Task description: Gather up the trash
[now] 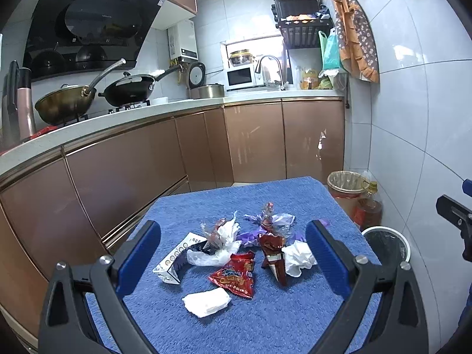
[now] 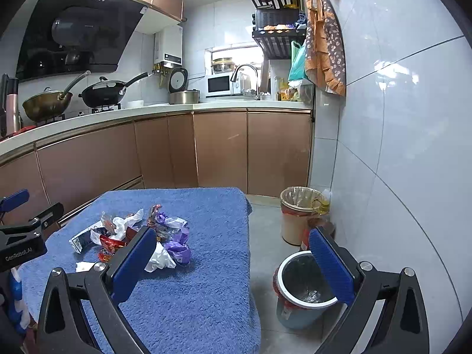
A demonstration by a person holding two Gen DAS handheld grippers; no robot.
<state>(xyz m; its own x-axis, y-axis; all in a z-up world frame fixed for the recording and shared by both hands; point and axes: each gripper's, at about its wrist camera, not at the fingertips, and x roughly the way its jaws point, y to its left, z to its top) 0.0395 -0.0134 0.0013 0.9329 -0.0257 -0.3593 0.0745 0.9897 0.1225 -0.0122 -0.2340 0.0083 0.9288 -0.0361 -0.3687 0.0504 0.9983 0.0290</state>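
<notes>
- On the blue towel (image 1: 265,324) covering the small table, all the trash sits in one loose pile (image 1: 239,253); nothing collected yet, by the look of it.
- Left gripper (image 1: 233,262): jaws wide apart, empty, hovering above the near side of the pile. The pile sits dead ahead at 12 o'clock, framed between the two blue fingers.
- Nearest pieces to the left gripper: folded white tissue (image 1: 206,302), closest along the 12 o'clock line; red snack wrapper (image 1: 236,277) just beyond it, touching or nearly so.
- Dark red wrapper (image 1: 273,253) lies with its long axis running roughly 12 to 6, slightly to 1 o'clock; crumpled white paper (image 1: 298,258) just beside it on the right.
- White carton (image 1: 177,258) at about 11 o'clock, long axis running 1 to 7.
- Right gripper (image 2: 233,262): jaws also spread wide, holding nothing. It straddles the table's right edge; the pile (image 2: 141,236) lies at 10 o'clock from it, partly hidden by its left finger (image 2: 132,265).
- Blue bin with white rim (image 2: 303,286) stands on the floor at 3 o'clock of the right gripper, partly behind its right finger. Tan lined bin (image 2: 298,212) farther back at 1 o'clock.
- Judgement: left gripper is nearer and square to the pile, so it suits the first pick; right one is nearer the bin.
- For the tissue, straight down and forward; flat piece, may need a pinch at its raised edge.
</notes>
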